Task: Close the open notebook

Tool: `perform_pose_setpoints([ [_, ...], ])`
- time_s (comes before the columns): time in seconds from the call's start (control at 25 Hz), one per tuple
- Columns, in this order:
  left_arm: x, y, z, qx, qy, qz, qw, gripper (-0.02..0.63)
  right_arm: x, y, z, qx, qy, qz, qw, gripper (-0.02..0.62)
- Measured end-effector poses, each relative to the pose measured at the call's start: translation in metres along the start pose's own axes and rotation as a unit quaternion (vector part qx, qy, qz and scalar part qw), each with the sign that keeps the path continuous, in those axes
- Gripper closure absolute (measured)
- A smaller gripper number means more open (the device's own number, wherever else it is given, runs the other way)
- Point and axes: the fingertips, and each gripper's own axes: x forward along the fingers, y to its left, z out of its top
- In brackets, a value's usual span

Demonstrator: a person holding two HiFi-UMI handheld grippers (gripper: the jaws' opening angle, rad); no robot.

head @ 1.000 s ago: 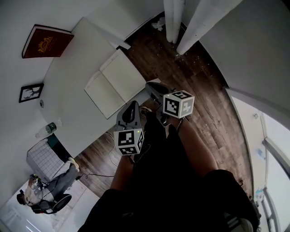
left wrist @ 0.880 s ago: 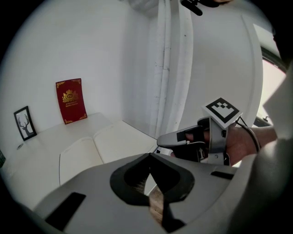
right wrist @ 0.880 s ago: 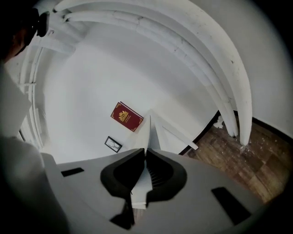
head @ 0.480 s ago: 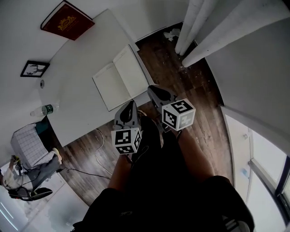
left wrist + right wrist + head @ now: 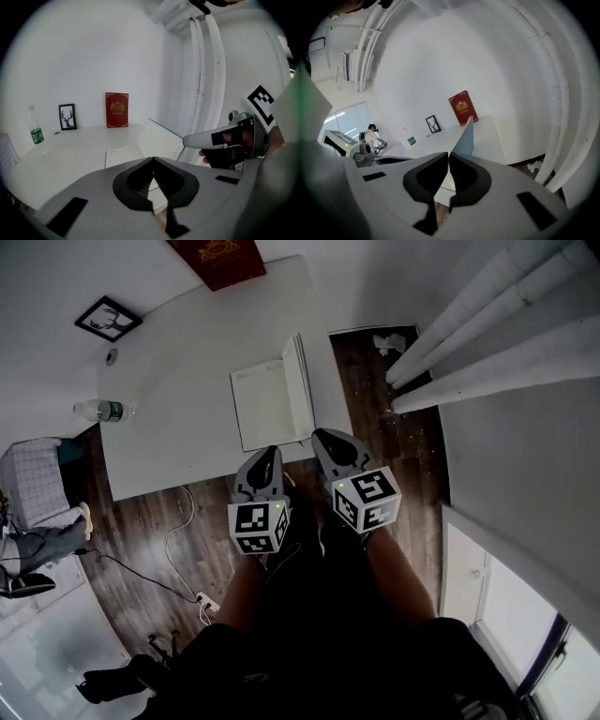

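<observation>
**Notebook half-raised, right gripper at its outer edge**

Head view. The notebook (image 5: 262, 404) lies at the near edge of the white table (image 5: 178, 437). Its left half is flat. Its right leaf (image 5: 301, 385) stands nearly upright over the spine. The right gripper (image 5: 325, 435) has its tip at that leaf's near outer corner. The left gripper (image 5: 266, 454) has its tip just beside the notebook's near edge, over the table rim. A red book (image 5: 220, 254), a framed picture (image 5: 108, 317) and a bottle (image 5: 101, 411) sit well apart from the notebook, toward the far and left sides of the table.

Left gripper view. The jaws meet at the tips with nothing between them, and only the flat page shows beyond. The right gripper's nose touches the tilted leaf's free edge.

Right gripper view. The jaws are pinched to a thin slit. The raised leaf, seen edge-on, runs down into that slit, so it looks held, though the contact itself is narrow and hard to confirm.

Handling, as a judgement. The notebook looks light, with thin, flexible paper and a slightly stiffer cover. A pinch at one corner will let the leaf bow or slip. The outer edge near mid-height would be a steadier hold, swung over the spine. The closed left gripper could press the flat half so the notebook does not slide off the rim.
</observation>
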Motion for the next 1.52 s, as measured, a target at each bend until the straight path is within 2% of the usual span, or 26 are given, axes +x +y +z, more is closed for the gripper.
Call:
perform_pose_setpoints([
  [0.4, -0.022, 0.035, -0.012, -0.072, -0.034, 0.05, 0.9956, 0.603, 0.02, 0.035, -0.002, -0.092, 0.041, 0.025, 0.995, 0.56],
  [0.6, -0.032, 0.041, -0.016, -0.111, -0.048, 0.065, 0.9905, 0.603, 0.029, 0.057, -0.002, -0.144, 0.067, 0.041, 0.986, 0.56],
  [0.88, -0.047, 0.067, -0.033, -0.149, -0.051, 0.09, 0.9833, 0.603, 0.047, 0.08, -0.013, -0.191, 0.106, 0.055, 0.974, 0.56],
  [1.52, -0.052, 0.102, -0.064, -0.191, -0.04, 0.104, 0.9753, 0.603, 0.084, 0.108, -0.045, -0.272, 0.154, 0.069, 0.947, 0.56],
])
